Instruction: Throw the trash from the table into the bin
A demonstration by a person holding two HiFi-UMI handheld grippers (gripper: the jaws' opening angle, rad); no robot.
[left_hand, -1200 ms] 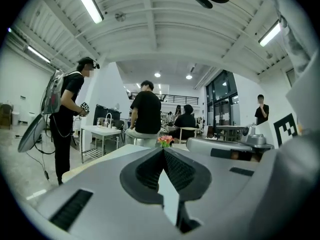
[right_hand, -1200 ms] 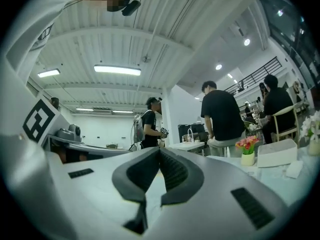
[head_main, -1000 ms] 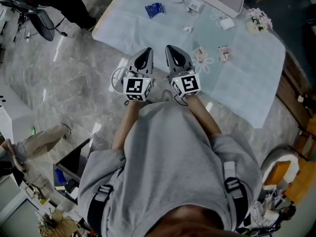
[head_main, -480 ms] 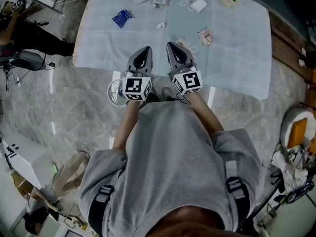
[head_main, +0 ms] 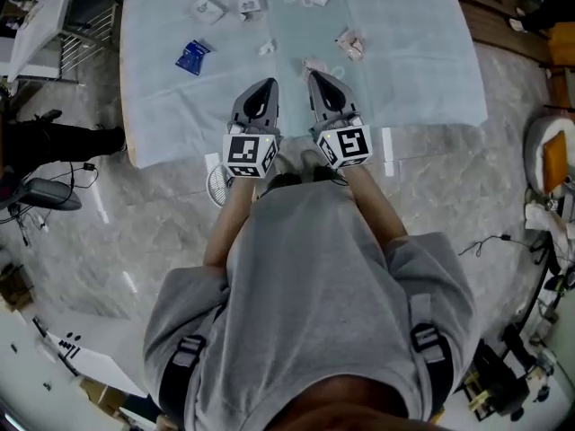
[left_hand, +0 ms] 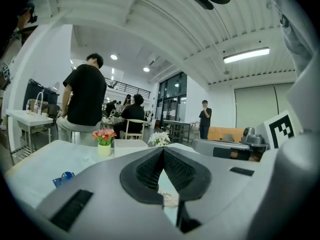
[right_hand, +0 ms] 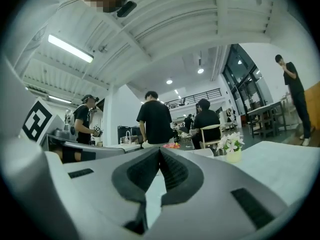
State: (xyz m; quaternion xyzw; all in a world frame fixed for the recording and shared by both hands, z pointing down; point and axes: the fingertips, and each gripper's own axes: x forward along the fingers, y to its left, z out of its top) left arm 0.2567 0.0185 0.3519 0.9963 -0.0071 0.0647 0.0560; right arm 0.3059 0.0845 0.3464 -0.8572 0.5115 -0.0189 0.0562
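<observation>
**Both grippers shut and empty at the table's near edge**

Head view: left gripper [head_main: 266, 86] and right gripper [head_main: 317, 77] sit side by side over the table [head_main: 422, 79] edge. Trash lies ahead: a blue wrapper [head_main: 191, 56] ahead-left of the left gripper, a crumpled wrapper [head_main: 349, 43] ahead-right of the right gripper.

Left gripper view: jaws pressed together, nothing between.

Right gripper view: same.

Nothing in these views can be read as a word, brand or number. The cubes on the left claw [head_main: 266, 84] and the right claw [head_main: 316, 75] bear only black-and-white square marker patterns. Print on the blue packet [head_main: 192, 56], toward ten o'clock from the claws on the bench [head_main: 422, 61], and on the small wrappers [head_main: 349, 43] is too small to make out.
</observation>
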